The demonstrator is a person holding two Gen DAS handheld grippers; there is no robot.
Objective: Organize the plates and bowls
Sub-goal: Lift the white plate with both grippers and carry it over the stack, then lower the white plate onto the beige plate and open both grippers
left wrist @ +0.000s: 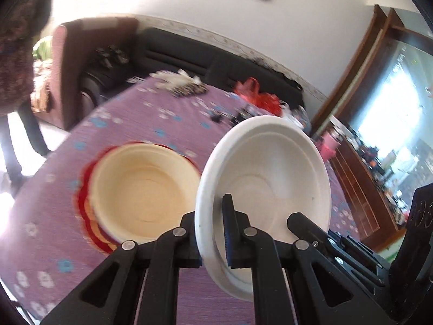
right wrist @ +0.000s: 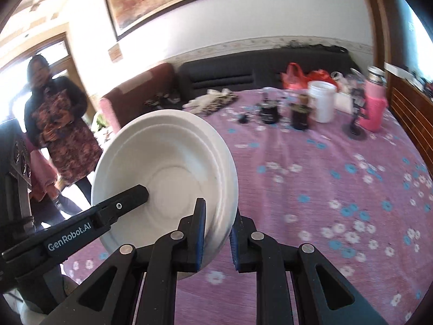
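Gripping opposite rims of one white bowl (left wrist: pixel 270 178), the left gripper (left wrist: pixel 212 233) and right gripper (right wrist: pixel 216 241) hold it tilted in the air above a purple flowered tablecloth (right wrist: pixel 324 189); each pair of jaws is pinched nearly shut on the thin rim, the left on the bowl's left edge, the right on its right edge. Just beside it on the table sits a cream bowl (left wrist: pixel 146 189), empty, resting on a red scalloped plate (left wrist: pixel 86 197) with an orange layer showing beneath the rim. That stack suggests sorting is partly done, with the white bowl, also empty, probably bound for it. At the table's far side stand a white tub (right wrist: pixel 322 103), two dark jars (right wrist: pixel 284 112), a pink flask (right wrist: pixel 374 108) and red bags (right wrist: pixel 303 78); their contents cannot be made out. A person (right wrist: pixel 59 124) stands beyond the table.
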